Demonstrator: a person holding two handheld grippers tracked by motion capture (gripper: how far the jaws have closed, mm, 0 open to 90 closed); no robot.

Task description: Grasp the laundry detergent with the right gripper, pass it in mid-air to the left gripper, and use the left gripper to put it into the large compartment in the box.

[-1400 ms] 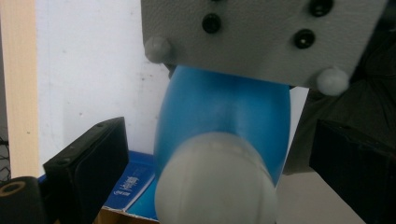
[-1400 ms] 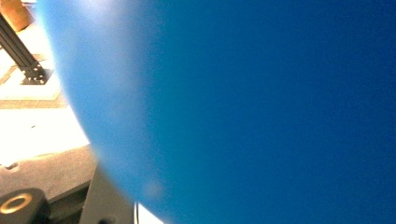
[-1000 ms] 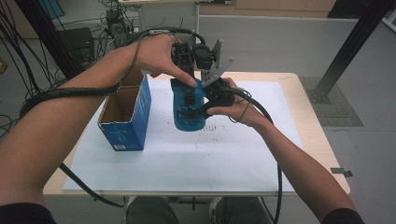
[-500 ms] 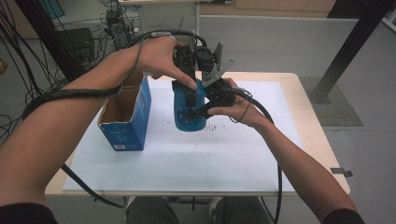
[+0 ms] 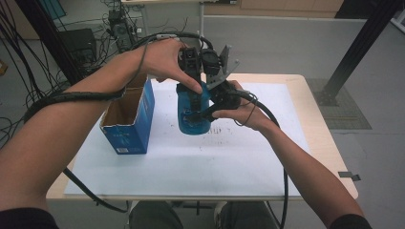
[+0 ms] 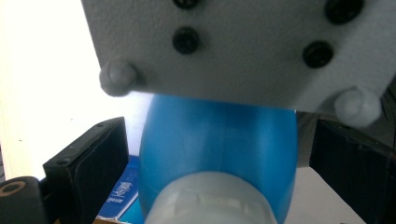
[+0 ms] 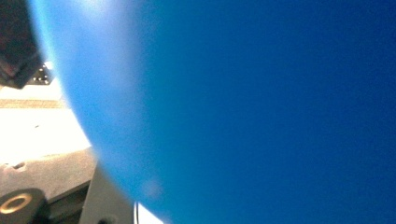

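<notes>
Blue bottle hangs above the surface, clamped sideways by the right hand-held gripper; the left hand-held gripper straddles its top, grip unclear.

The bottle is bright blue (pale grey at its cap), beside a blue, white-lettered carton.

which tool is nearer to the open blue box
Left. The left tool stands above the blue bottle, on the side toward the open blue box; the right tool grips the bottle's far side.
</notes>
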